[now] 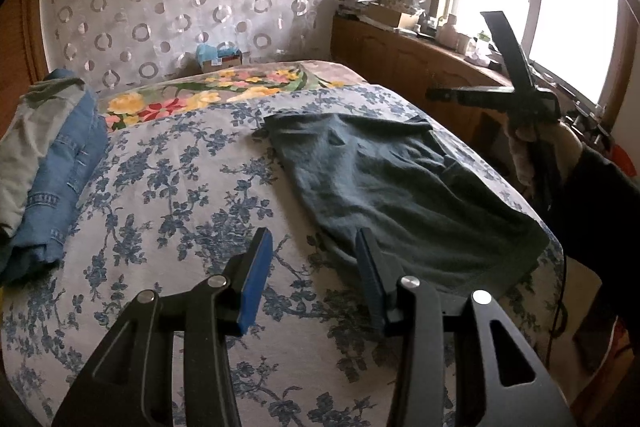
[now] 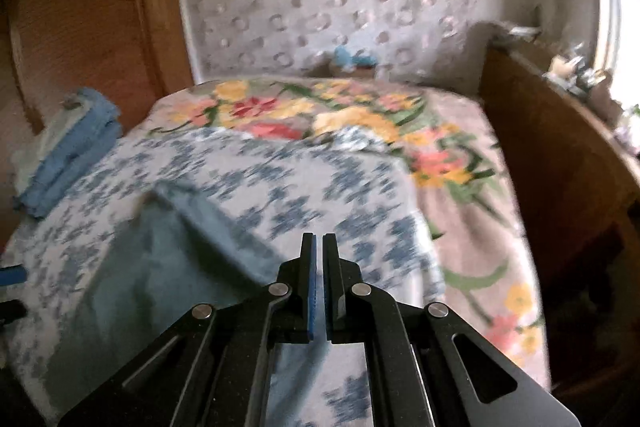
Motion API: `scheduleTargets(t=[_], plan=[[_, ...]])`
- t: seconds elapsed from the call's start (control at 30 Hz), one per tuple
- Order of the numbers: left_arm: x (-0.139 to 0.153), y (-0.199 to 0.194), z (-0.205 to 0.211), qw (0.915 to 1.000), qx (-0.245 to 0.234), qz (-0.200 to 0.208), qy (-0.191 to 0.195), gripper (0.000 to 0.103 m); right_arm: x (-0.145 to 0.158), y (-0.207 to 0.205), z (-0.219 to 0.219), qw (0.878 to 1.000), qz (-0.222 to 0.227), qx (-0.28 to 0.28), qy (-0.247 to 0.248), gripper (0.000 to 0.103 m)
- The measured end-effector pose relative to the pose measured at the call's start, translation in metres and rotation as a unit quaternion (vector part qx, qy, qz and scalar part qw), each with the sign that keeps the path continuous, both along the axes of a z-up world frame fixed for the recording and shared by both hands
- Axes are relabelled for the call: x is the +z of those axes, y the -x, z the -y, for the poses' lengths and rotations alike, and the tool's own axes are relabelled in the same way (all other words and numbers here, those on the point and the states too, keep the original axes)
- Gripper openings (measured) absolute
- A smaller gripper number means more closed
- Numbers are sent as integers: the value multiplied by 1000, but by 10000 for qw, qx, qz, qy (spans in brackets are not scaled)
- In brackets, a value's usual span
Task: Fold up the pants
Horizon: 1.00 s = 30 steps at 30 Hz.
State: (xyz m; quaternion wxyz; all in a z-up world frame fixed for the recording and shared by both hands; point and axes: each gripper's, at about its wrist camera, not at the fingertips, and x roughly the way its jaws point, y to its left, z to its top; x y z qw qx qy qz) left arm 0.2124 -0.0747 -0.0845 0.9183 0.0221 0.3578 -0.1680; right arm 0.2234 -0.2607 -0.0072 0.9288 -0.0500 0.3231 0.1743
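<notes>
Dark teal pants (image 1: 392,183) lie folded flat on the blue-floral bedspread (image 1: 192,187), toward the bed's right side. My left gripper (image 1: 316,259) is open and empty, hovering above the bed just in front of the pants' near left corner. My right gripper (image 2: 319,251) is shut with nothing between its blue pads, held above the bed to the right of the pants (image 2: 132,267); the right wrist view is motion-blurred. The right gripper also shows in the left wrist view (image 1: 516,83), raised beyond the bed's right edge.
A stack of folded denim and light clothes (image 1: 52,171) sits at the bed's left edge, also in the right wrist view (image 2: 68,163). A flowered blanket (image 1: 224,87) covers the head end. A wooden cabinet (image 1: 416,63) with clutter runs along the right under the window.
</notes>
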Motion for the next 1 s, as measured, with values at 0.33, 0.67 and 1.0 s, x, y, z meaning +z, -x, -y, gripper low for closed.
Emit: scheduleTargets(t=[0.33, 0.67, 1.0], plan=[[-14, 0, 20, 9996, -200, -174, -35, 44, -15, -11, 5, 9991, -370, -93, 167, 28], [-19, 0, 22, 9995, -218, -243, -53, 44, -16, -22, -6, 9985, -405, 152, 346, 13], [-24, 3, 24, 9992, -233, -307, -59, 44, -7, -17, -5, 9970, 19, -204, 745, 5]])
